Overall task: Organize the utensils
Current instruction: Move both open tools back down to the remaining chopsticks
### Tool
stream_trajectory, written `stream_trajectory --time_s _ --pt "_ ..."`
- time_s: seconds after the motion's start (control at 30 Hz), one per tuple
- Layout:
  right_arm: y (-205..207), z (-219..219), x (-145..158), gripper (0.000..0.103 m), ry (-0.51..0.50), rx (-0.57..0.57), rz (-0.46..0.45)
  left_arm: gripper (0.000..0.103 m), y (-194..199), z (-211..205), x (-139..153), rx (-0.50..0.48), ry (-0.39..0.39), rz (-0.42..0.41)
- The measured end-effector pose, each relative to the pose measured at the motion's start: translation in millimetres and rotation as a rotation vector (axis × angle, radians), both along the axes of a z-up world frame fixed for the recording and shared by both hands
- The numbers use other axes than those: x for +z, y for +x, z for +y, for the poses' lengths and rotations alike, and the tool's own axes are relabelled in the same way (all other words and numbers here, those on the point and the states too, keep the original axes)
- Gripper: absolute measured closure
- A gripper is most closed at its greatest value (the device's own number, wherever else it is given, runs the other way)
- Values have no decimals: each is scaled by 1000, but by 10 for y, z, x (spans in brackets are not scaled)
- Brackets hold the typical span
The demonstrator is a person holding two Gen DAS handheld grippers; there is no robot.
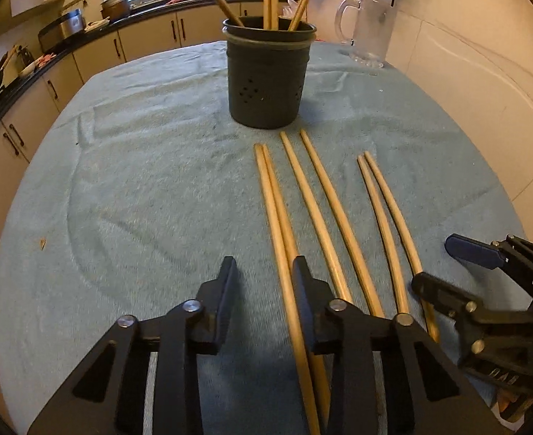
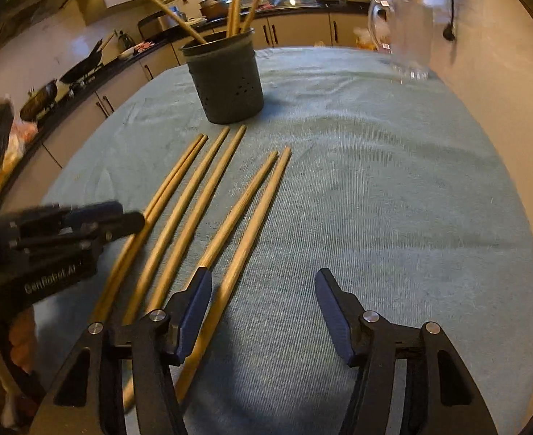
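Left gripper (image 1: 263, 275): your jaws stood apart over bare cloth, pinching nothing; the left pair's near ends lay just beside the right finger.
Chopsticks (image 1: 317, 210): six lay in three pairs on the blue towel (image 1: 139, 181), near side of the dark holder (image 1: 268, 79).
Handling: light, stiff, smooth wood, likely to roll; you would grip near the thick ends.
Right gripper (image 2: 263, 308): spread wide, one chopstick of the right pair (image 2: 244, 239) between the fingers, unpinched.
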State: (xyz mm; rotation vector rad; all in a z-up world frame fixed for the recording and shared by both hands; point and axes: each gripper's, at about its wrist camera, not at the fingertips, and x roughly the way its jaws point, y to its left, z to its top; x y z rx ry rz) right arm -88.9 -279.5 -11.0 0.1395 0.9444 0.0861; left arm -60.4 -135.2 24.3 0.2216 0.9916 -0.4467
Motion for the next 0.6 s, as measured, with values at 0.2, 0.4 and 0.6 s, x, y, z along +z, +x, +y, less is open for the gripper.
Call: stream_trajectory --time_s 0.2,0.4,0.6 --pt "28 27 -8 50 -29 -16 -34 84 64 -13 -15 -12 -5 -12" --pt "22 -14 -6 54 -13 -36 -46 84 111 -189 -101 -16 73 -39" --pt "12 21 -9 56 -35 -39 -44 94 217 -247 -74 12 47 -5"
